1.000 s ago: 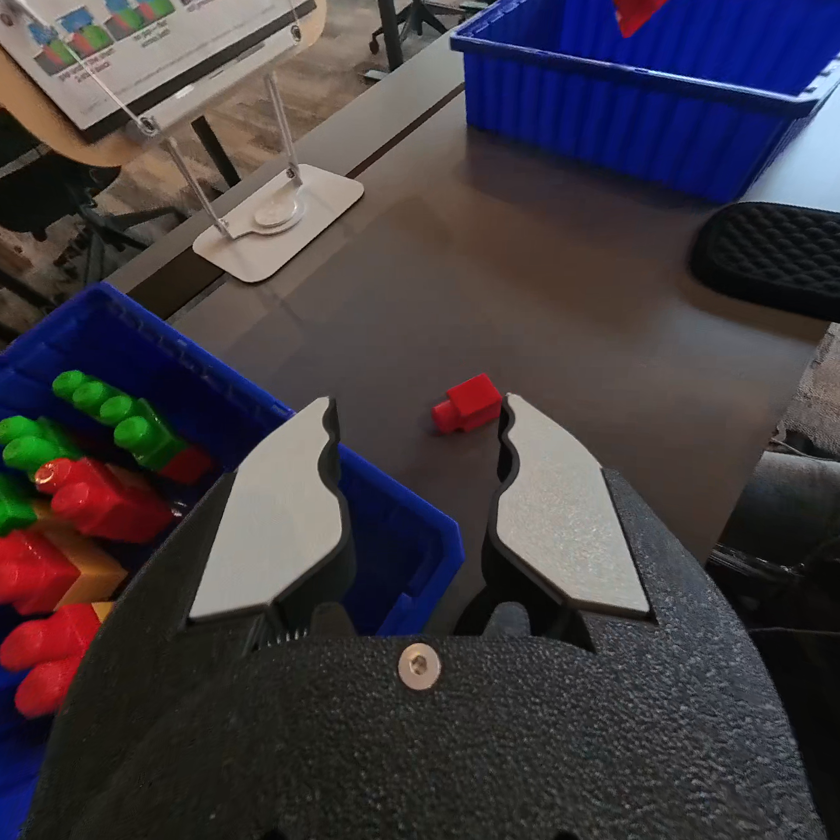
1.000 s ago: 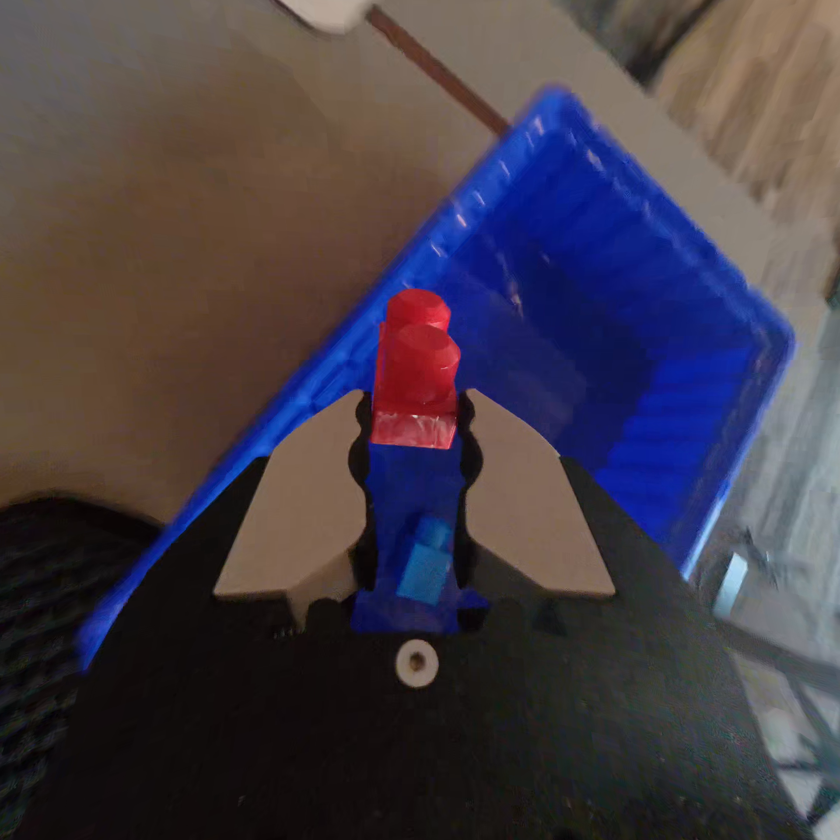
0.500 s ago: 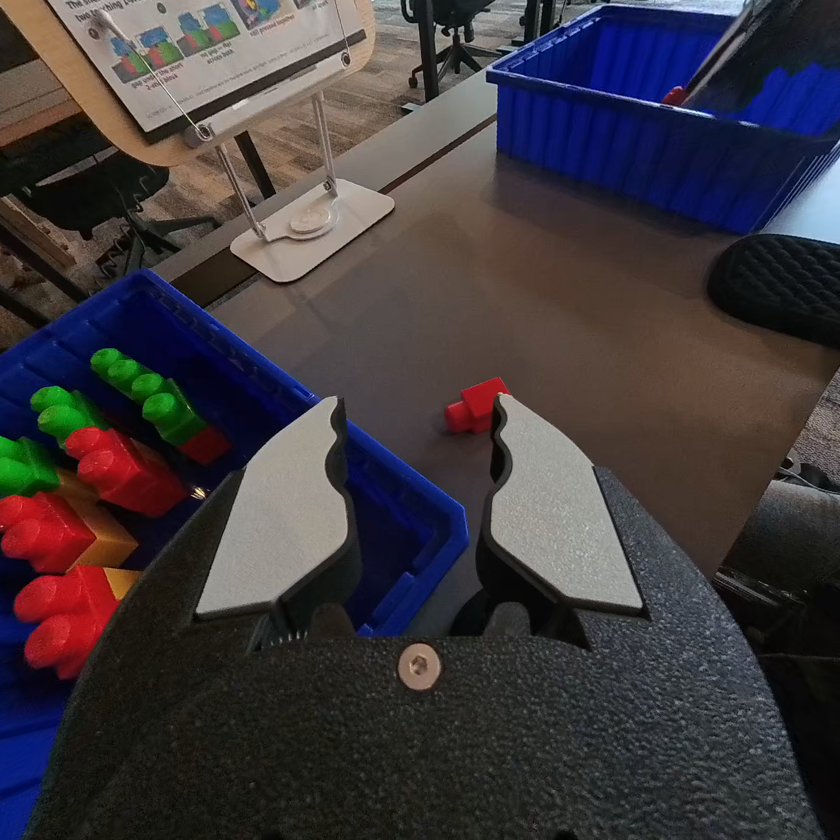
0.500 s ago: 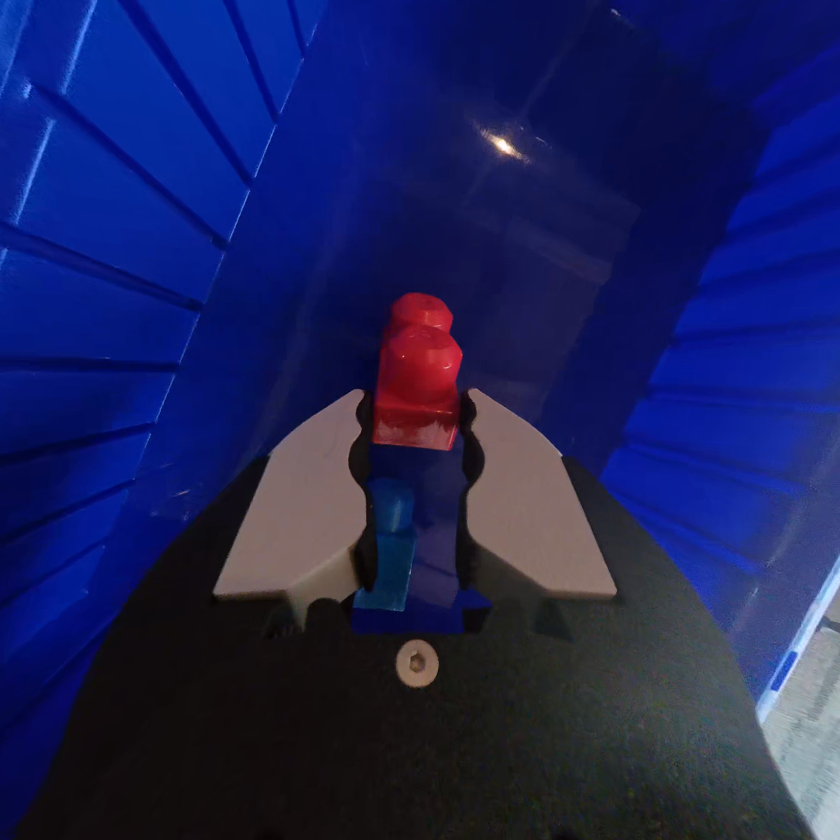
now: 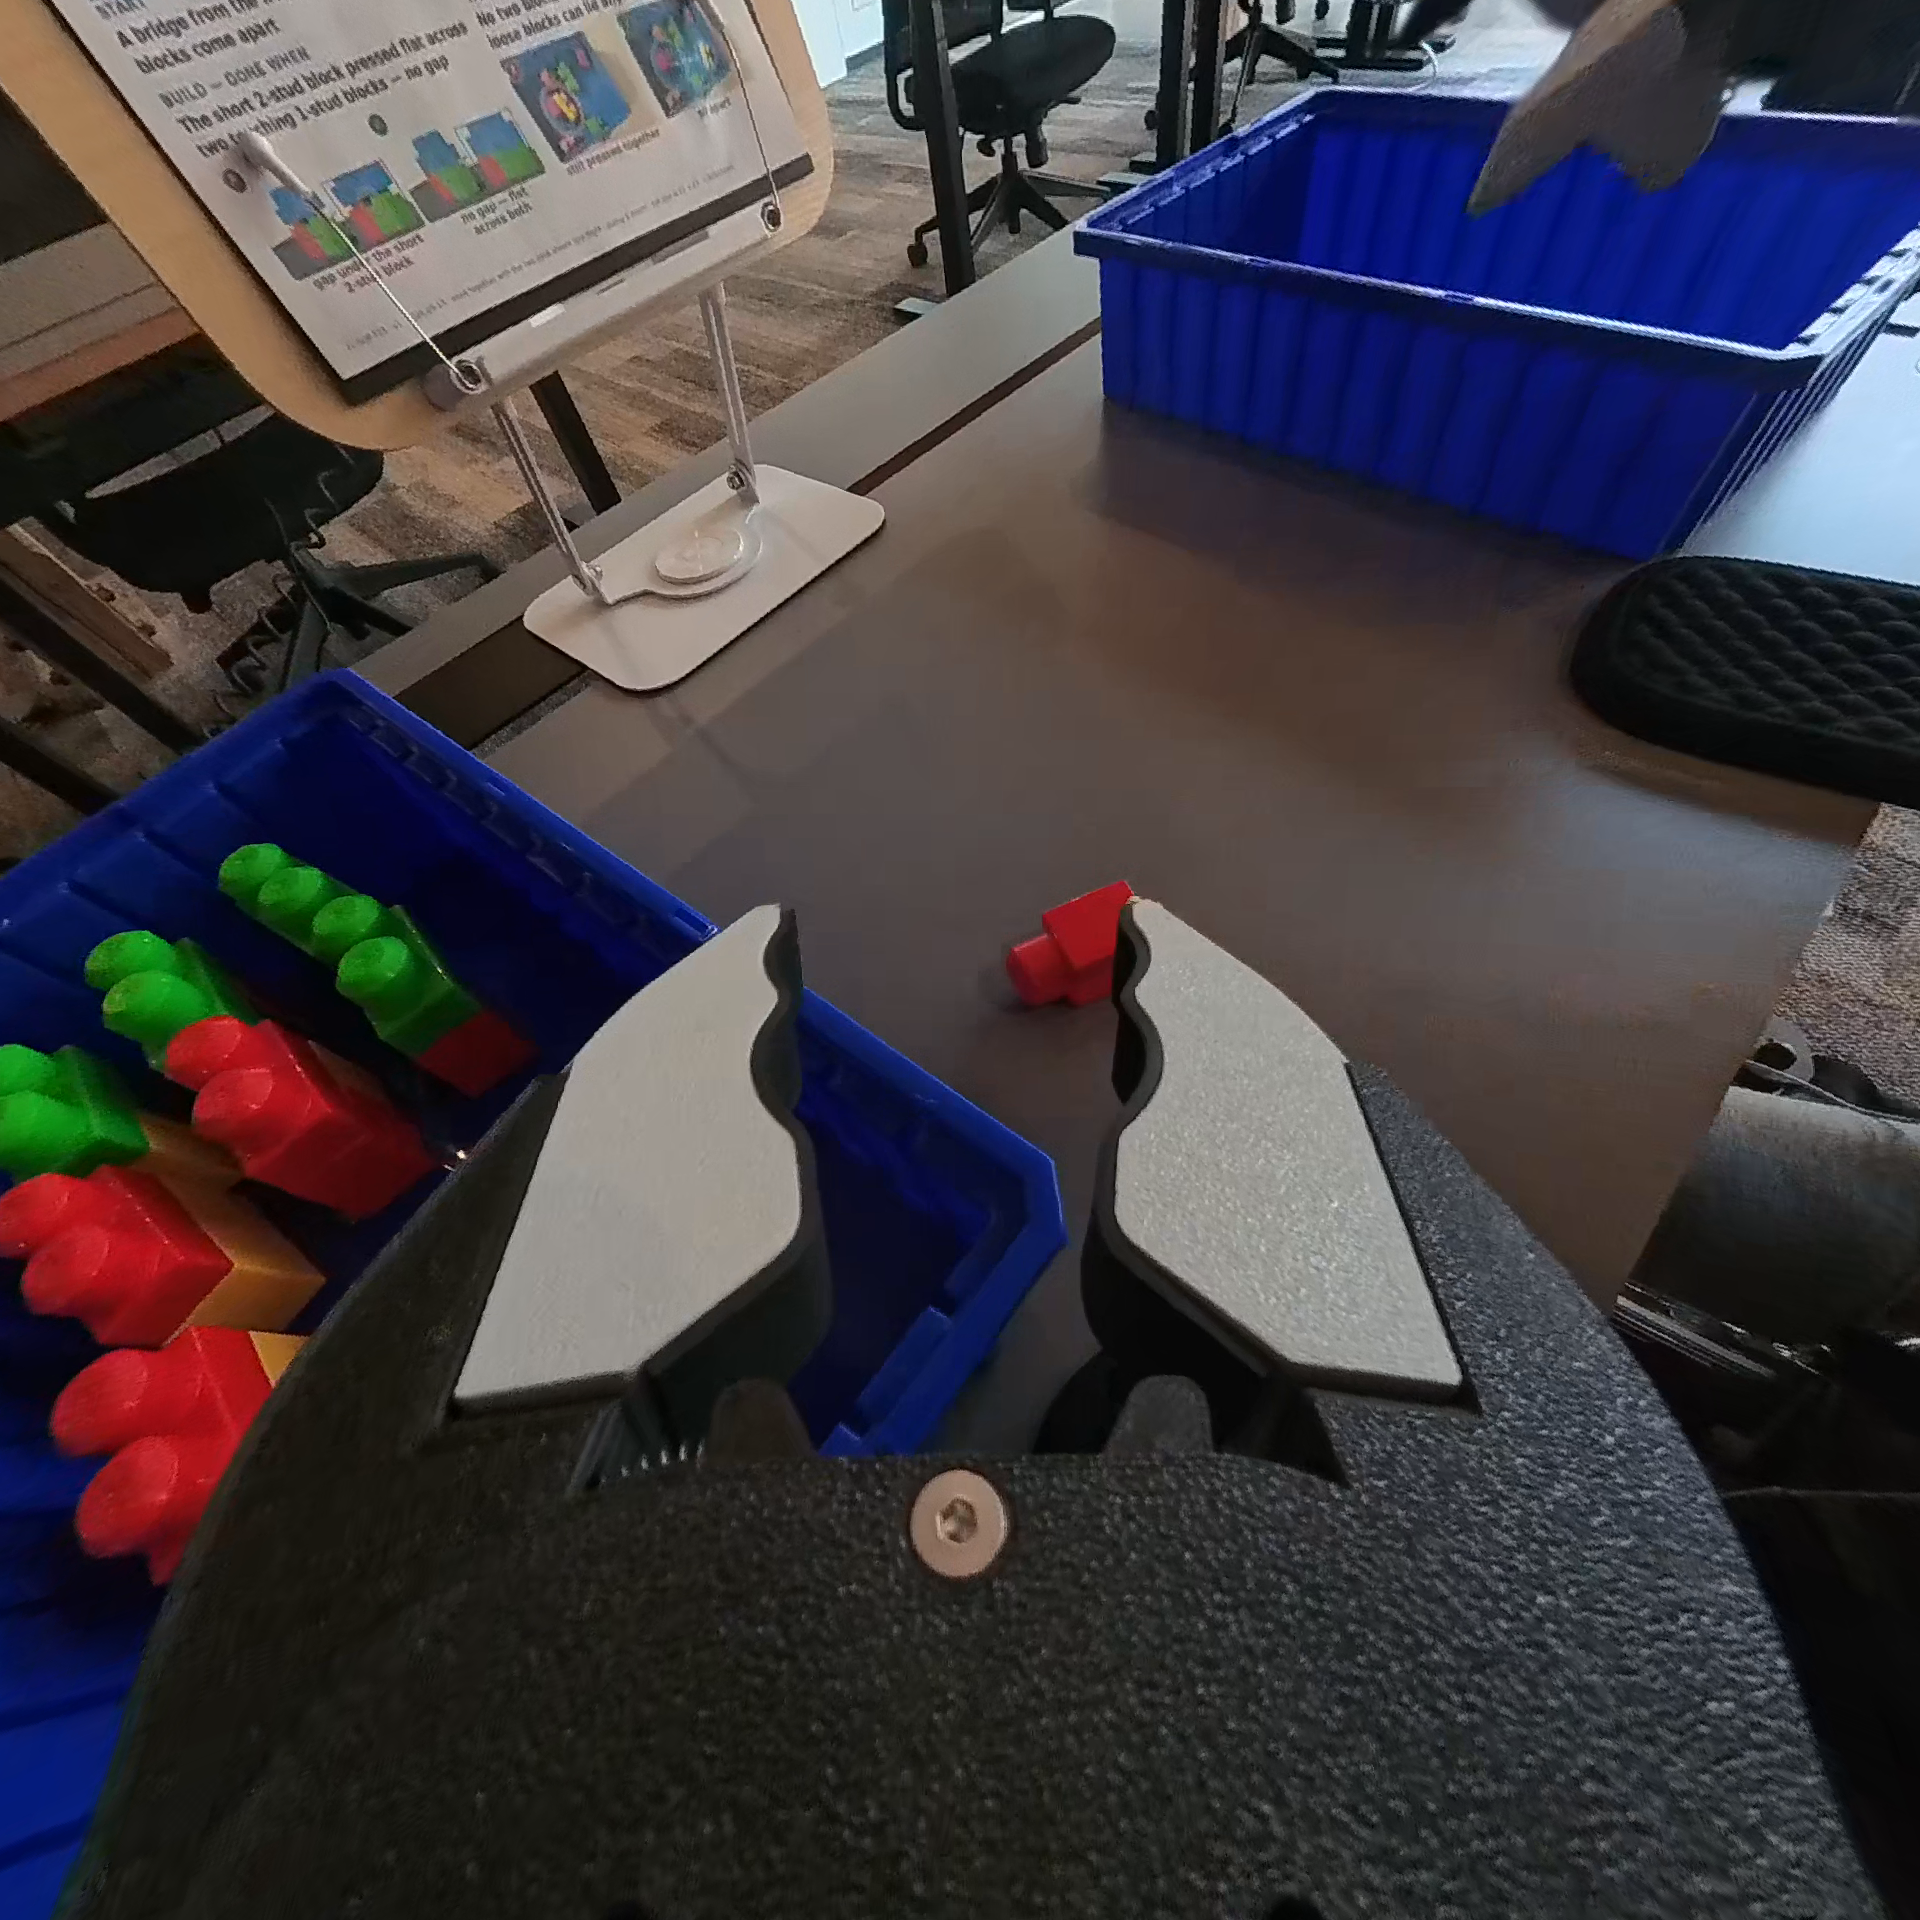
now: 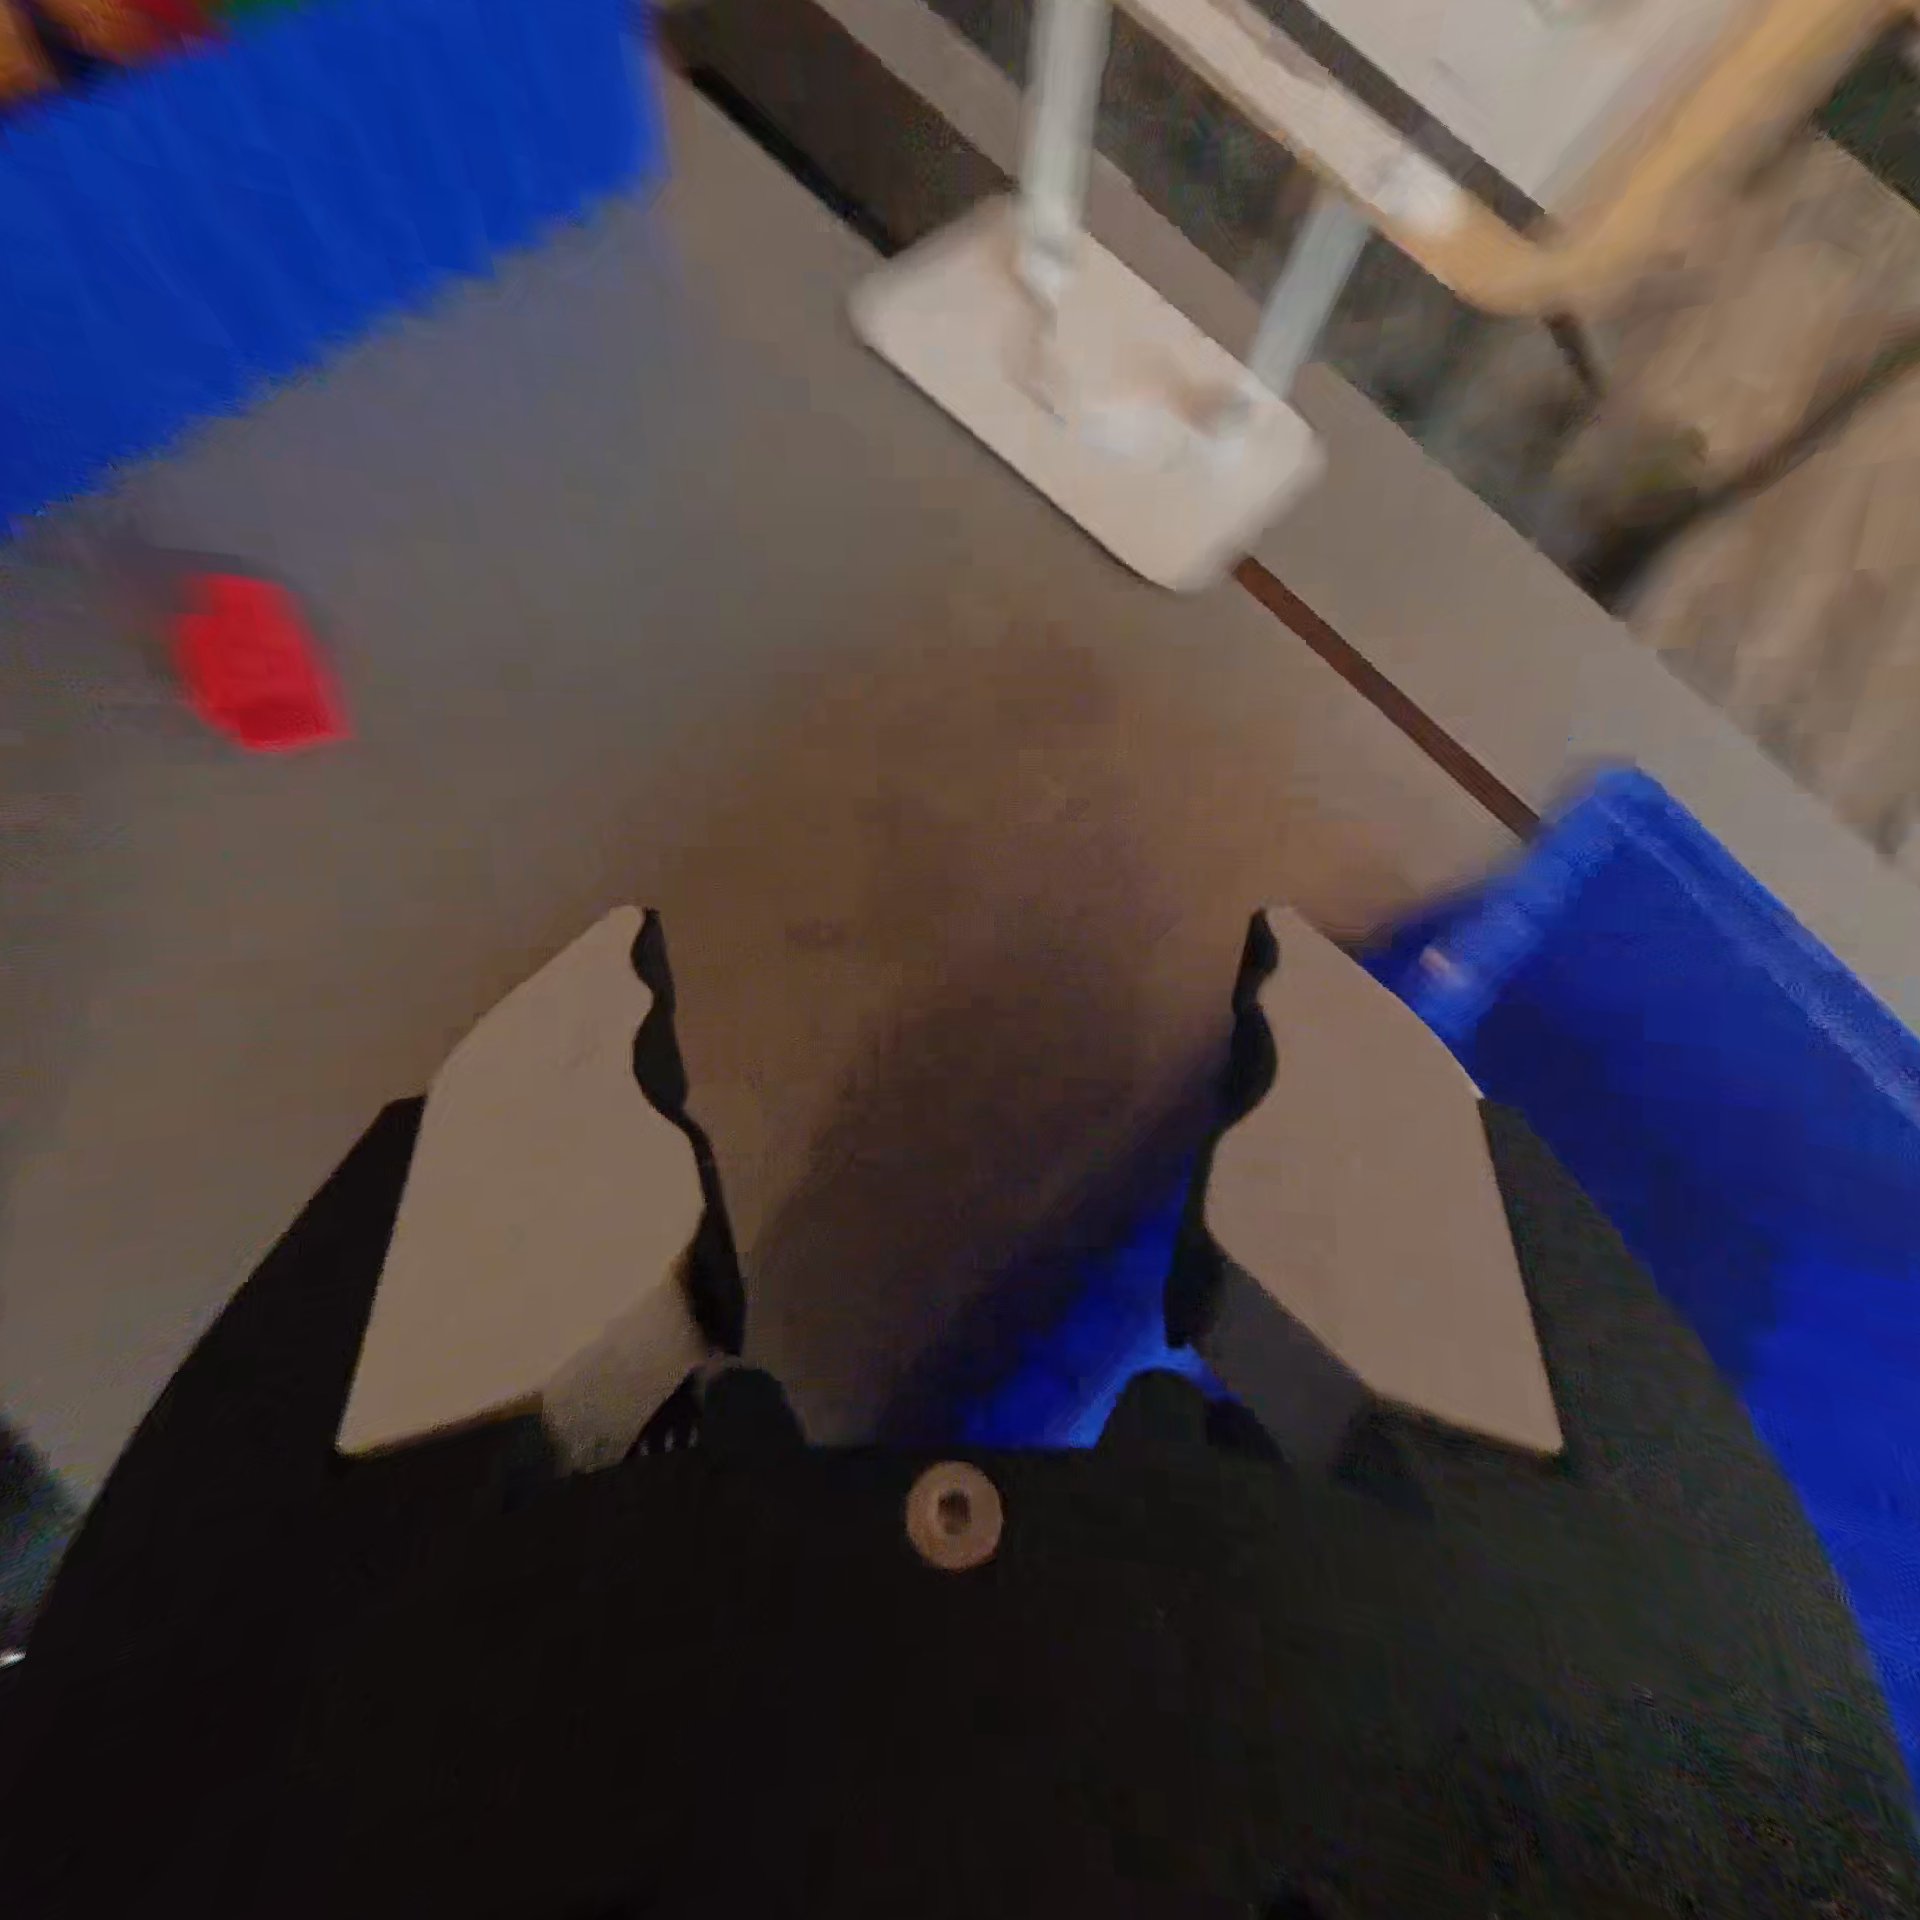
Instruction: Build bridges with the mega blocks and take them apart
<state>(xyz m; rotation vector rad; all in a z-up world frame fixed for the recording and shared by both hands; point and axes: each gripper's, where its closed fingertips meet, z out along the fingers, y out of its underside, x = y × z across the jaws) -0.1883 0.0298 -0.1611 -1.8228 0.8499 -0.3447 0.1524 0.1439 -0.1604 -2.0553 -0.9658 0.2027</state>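
Red single-stud plastic block [image 5: 1070, 943] lies on its side; my left gripper [image 5: 956, 925] and right gripper [image 6: 951, 925] gape empty, so I'd straddle its flat faces squarely.

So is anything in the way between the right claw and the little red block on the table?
Nothing visible. The open right gripper faces bare table, and the small red block lies alone, off to its left.

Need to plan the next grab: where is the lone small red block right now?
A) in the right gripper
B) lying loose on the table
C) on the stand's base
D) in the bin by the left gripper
B: the small red block lies on its side on the bare table, and both grippers are open and empty.
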